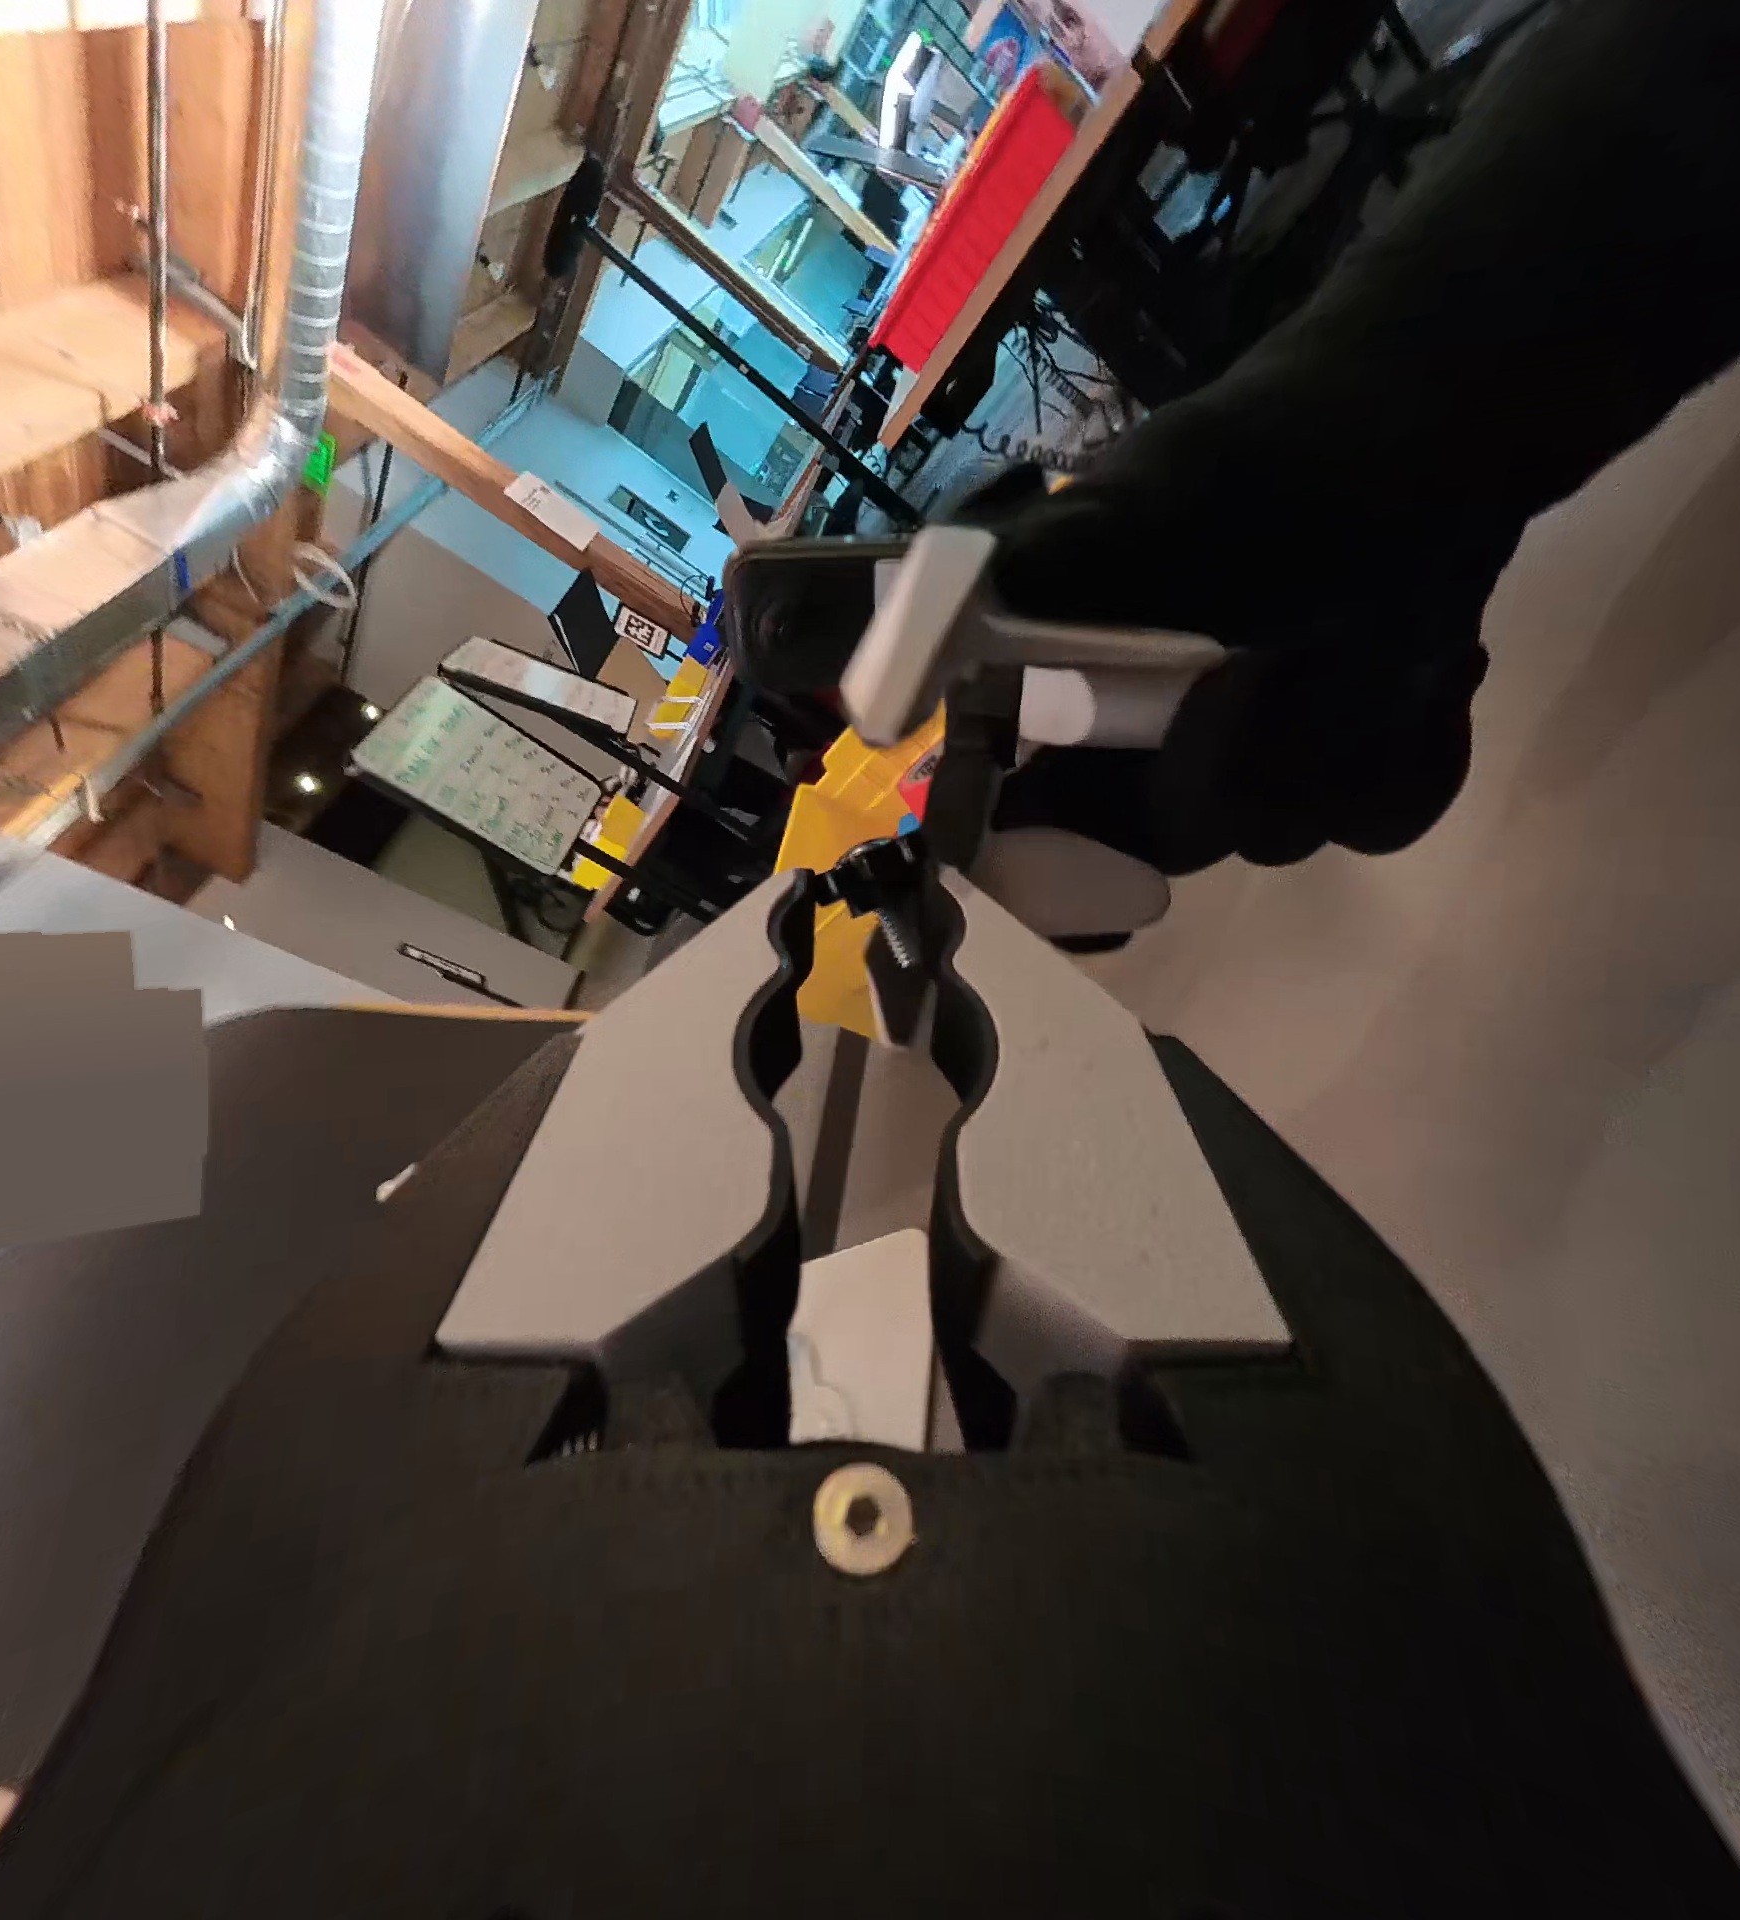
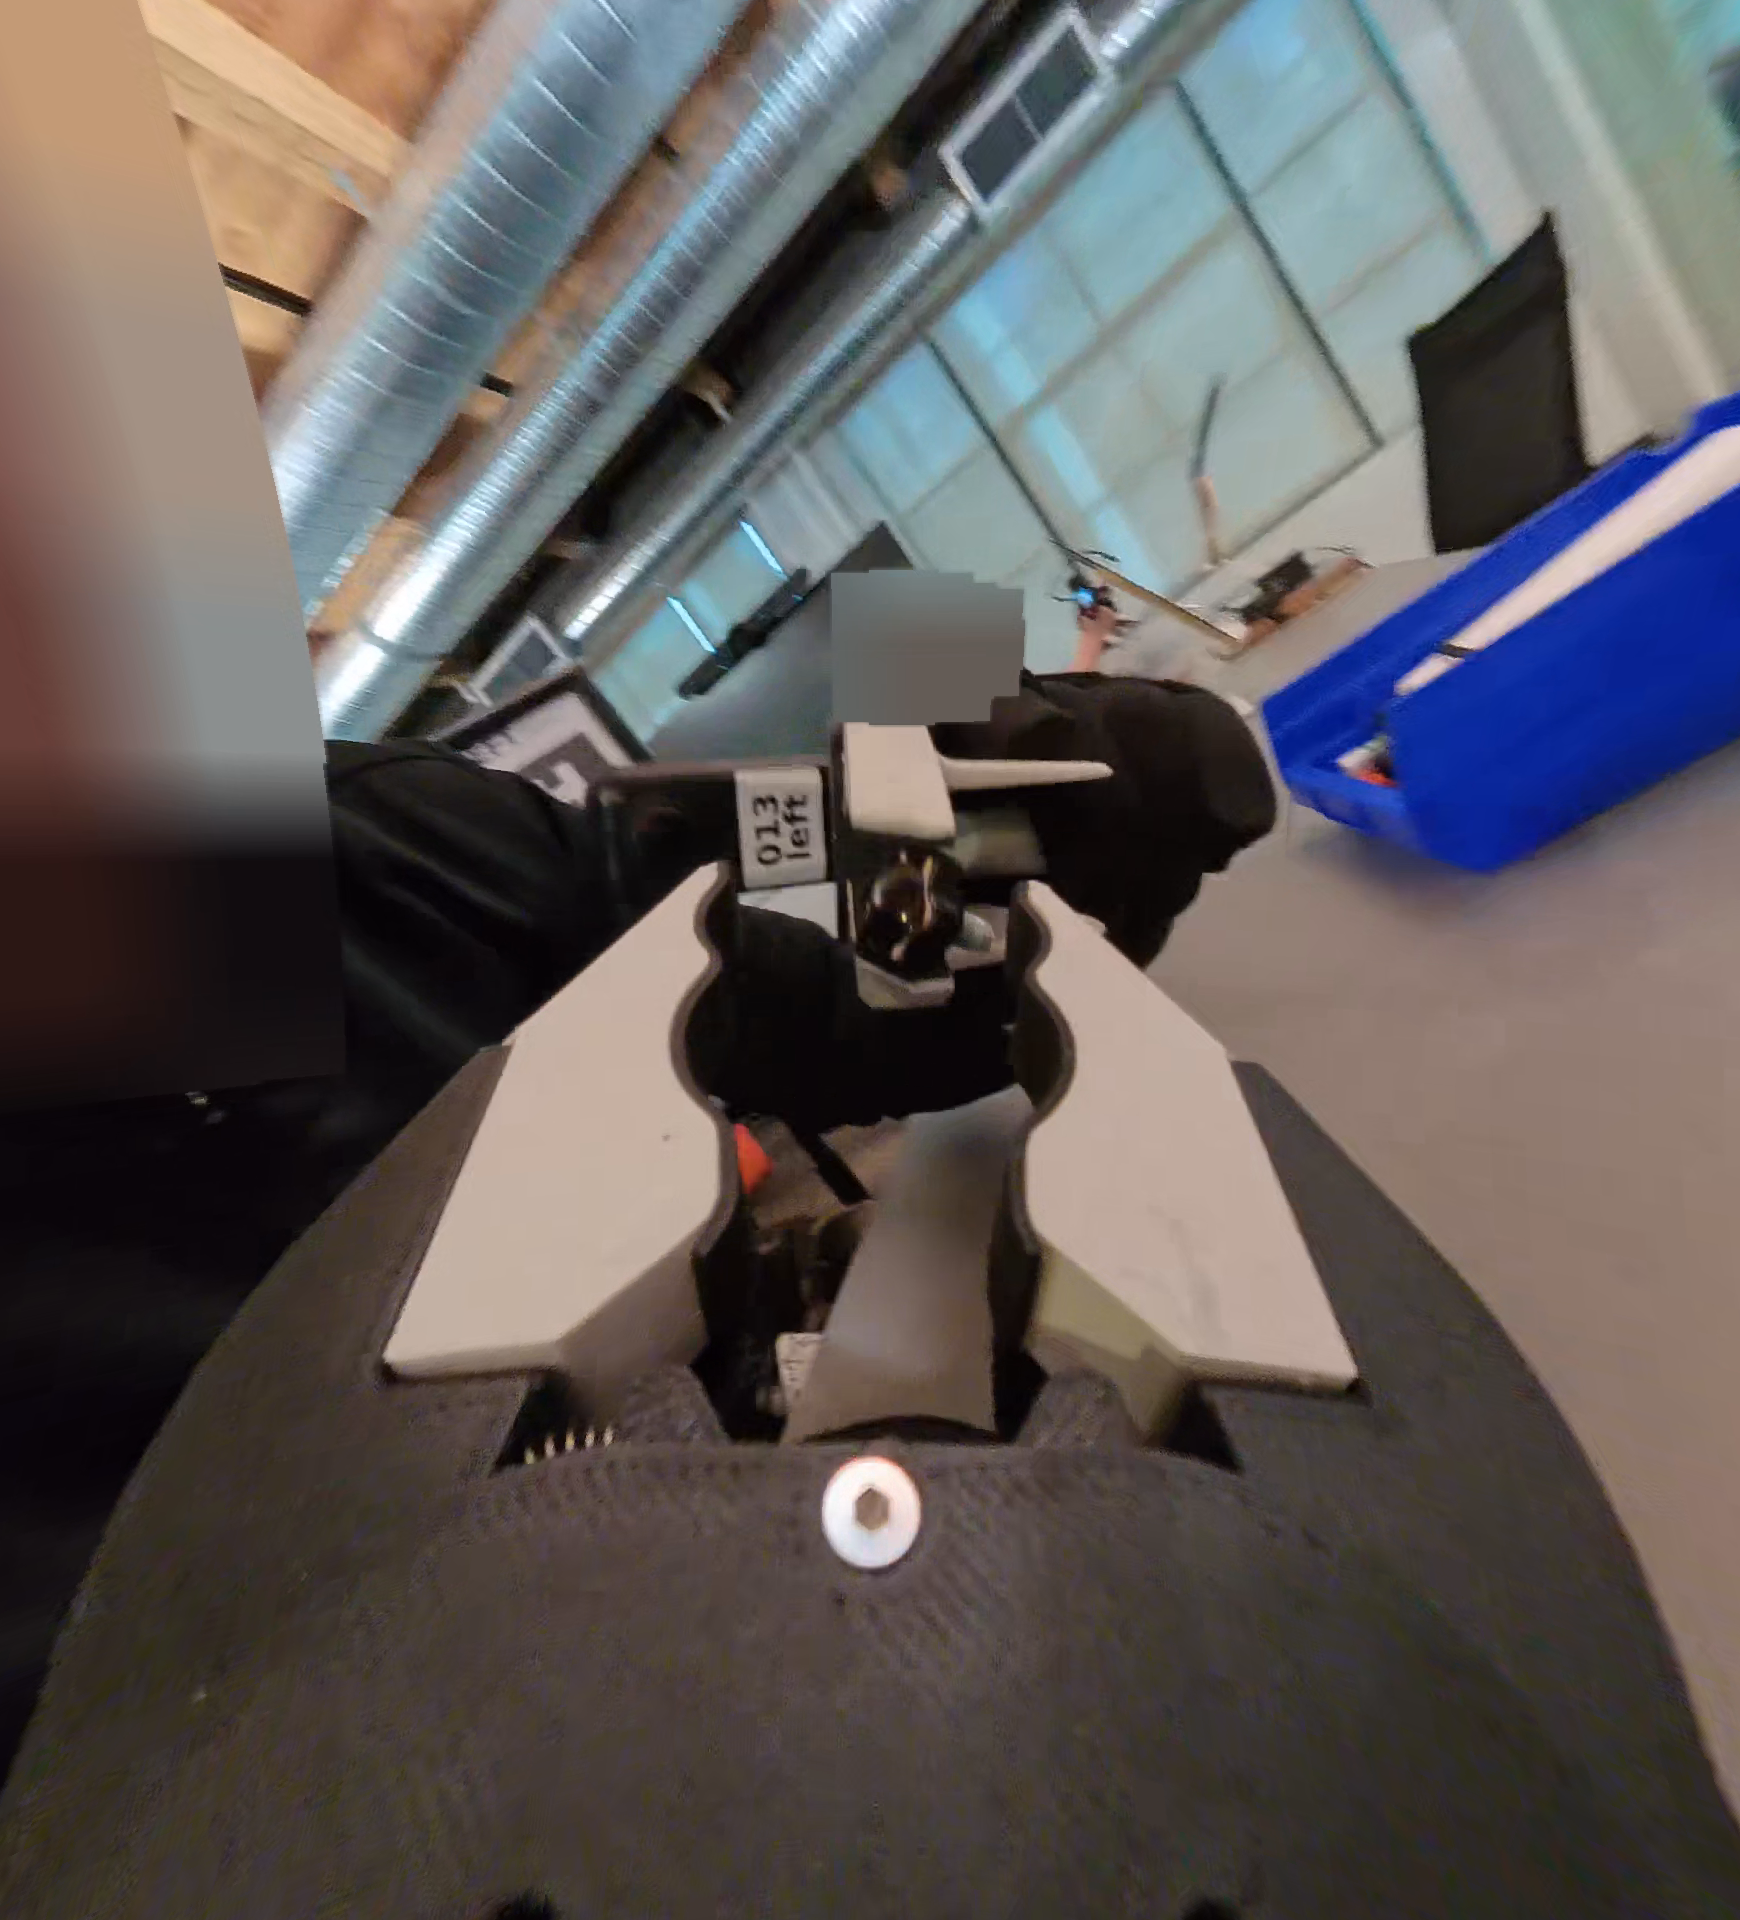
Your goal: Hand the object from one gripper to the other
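The object is a small black knob with a threaded metal screw (image 1: 876, 878). My left gripper (image 1: 871, 909) is shut on it at the fingertips, and the screw points back between the fingers. In the right wrist view the same knob (image 2: 892, 904) sits pinched between the left gripper's grey fingertips (image 2: 892, 790), with the screw sticking out to the right. My right gripper (image 2: 876, 904) is open, its jaws spread on either side of the knob and not touching it. One of its grey fingers (image 1: 907, 634) shows just above the object.
Black-gloved hands hold both grippers (image 1: 1313, 623) (image 2: 1157, 810). A yellow bin-like thing (image 1: 830, 831) lies just beyond the left fingertips. A blue bin (image 2: 1572, 675) stands on the grey table (image 2: 1468, 1091) at the right. Ceiling ducts and windows fill the background.
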`<state>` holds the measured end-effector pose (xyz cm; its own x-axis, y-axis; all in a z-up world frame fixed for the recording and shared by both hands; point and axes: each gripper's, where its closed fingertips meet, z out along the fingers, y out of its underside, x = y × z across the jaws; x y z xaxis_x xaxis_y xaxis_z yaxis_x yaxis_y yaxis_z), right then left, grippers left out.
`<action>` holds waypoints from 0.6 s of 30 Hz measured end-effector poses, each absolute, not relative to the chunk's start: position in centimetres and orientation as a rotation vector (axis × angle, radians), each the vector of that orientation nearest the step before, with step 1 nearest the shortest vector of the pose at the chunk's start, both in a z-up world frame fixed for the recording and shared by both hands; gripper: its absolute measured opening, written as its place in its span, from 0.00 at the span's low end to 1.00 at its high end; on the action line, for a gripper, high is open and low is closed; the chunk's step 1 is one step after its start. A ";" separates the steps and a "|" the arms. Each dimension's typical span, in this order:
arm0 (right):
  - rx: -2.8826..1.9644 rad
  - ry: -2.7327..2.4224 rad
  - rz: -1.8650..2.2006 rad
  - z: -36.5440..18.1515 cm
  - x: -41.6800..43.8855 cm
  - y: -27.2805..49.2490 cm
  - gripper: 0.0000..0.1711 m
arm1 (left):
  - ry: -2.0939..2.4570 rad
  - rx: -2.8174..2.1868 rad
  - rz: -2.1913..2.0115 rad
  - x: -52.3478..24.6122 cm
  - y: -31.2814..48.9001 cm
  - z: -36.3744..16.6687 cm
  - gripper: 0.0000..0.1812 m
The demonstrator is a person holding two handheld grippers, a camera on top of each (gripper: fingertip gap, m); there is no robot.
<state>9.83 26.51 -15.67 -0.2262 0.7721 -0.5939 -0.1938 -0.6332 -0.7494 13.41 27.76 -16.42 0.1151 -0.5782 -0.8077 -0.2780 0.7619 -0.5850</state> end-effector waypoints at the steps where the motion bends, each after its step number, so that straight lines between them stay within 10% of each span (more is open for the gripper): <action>1: -1.359 -0.723 1.952 -15.4 9.8 26.1 0.32 | 1.500 -0.703 -0.221 13.5 27.4 -16.5 0.10; 18: -1.247 -0.804 1.931 -14.3 9.9 24.0 0.14 | 1.536 -0.561 -0.139 14.0 24.5 -15.1 0.10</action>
